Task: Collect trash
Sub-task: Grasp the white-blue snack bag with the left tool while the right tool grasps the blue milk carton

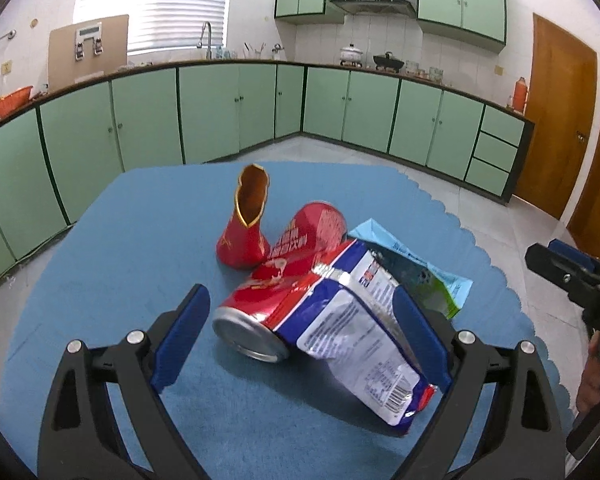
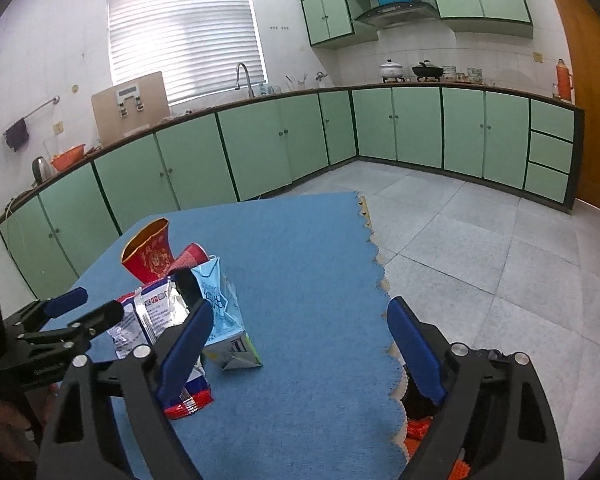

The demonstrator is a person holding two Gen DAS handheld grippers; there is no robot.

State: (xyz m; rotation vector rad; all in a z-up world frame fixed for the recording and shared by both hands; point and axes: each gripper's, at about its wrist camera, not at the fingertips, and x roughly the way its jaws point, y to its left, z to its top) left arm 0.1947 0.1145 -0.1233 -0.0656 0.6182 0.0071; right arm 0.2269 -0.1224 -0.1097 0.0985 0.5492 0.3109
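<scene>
On the blue cloth (image 1: 112, 240) a red can (image 1: 276, 284) lies on its side, with a white, blue and red snack bag (image 1: 356, 328) draped over its near end. My left gripper (image 1: 300, 292) is open with the can and bag between its fingers; the left pad stands clear of the can. Behind them are a crushed red paper cup (image 1: 246, 232) and a light blue carton (image 1: 424, 276). My right gripper (image 2: 300, 306) is open over bare cloth, just right of the carton (image 2: 228, 320). The right wrist view also shows the bag (image 2: 156, 308), the cup (image 2: 148, 256) and the left gripper (image 2: 126, 292).
The cloth's scalloped right edge (image 2: 380, 280) drops to a grey tiled floor (image 2: 480, 260). Something orange and black (image 2: 420, 428) sits below that edge under my right finger. Green cabinets (image 1: 148, 116) line the far walls. A hand (image 1: 590, 376) holds the right gripper (image 1: 572, 276).
</scene>
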